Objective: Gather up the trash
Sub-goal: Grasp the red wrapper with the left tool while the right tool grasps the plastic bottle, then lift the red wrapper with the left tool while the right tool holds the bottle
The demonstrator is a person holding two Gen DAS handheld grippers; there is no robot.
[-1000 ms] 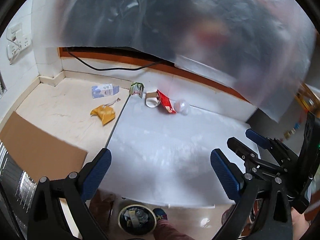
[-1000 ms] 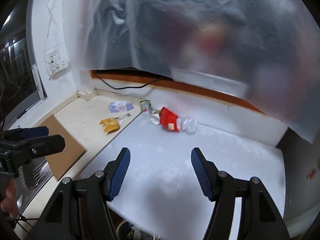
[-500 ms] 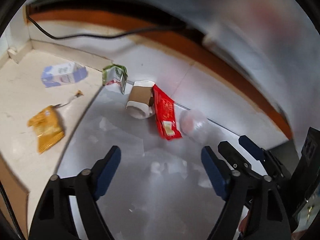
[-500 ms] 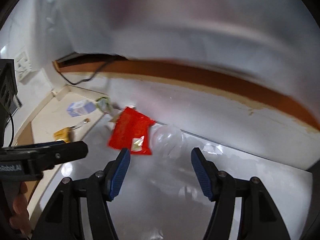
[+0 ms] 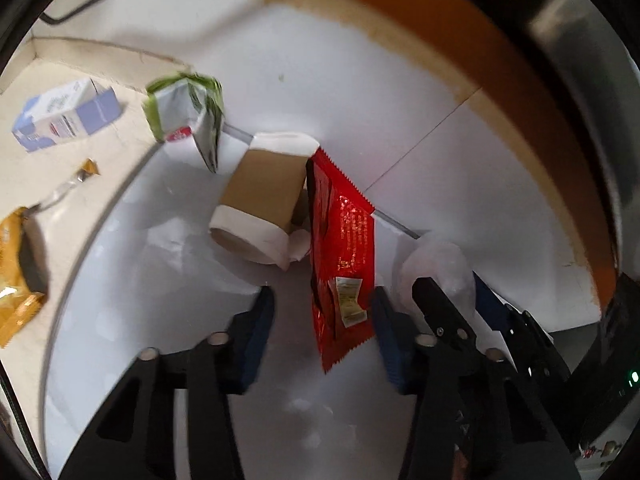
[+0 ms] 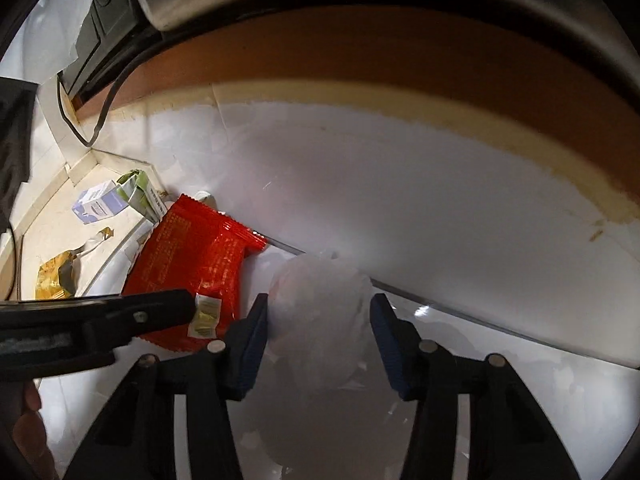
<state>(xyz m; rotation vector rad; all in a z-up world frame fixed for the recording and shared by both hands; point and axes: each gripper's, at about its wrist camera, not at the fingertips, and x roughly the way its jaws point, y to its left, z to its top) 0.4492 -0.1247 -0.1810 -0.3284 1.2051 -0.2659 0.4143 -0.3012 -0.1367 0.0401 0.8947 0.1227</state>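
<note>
We have both grippers down at the back of the white counter [image 5: 168, 320], where the trash is bunched against the wall. The left gripper [image 5: 322, 320] is spread open with its 2 fingers straddling the lower end of the red snack wrapper [image 5: 344, 248]; the right gripper [image 6: 318, 320] is open too, its fingers on either side of the crumpled clear plastic bag [image 6: 320, 304], not yet pressing it as far as we can tell.

The 2 grippers sit just beside each other — in the right wrist view the left one's finger crosses in front of the wrapper's bottom edge. So we judge the step in hand to be a paired pick, and the care lies in keeping them from knocking together as they close.

For the wrapper, we want to close on its standing edge low down, since thin foil will fold and slip if we catch only a corner. The bag is soft and springy, so we should push in a little further before squeezing, gathering enough film to hold.

A tipped paper cup [image 5: 260, 204] touches the wrapper's left side and may roll when it lifts. Still to collect after that: a green carton [image 5: 184, 108], a blue-and-white box [image 5: 64, 114] and a yellow wrapper [image 5: 16, 268] lying further left.
</note>
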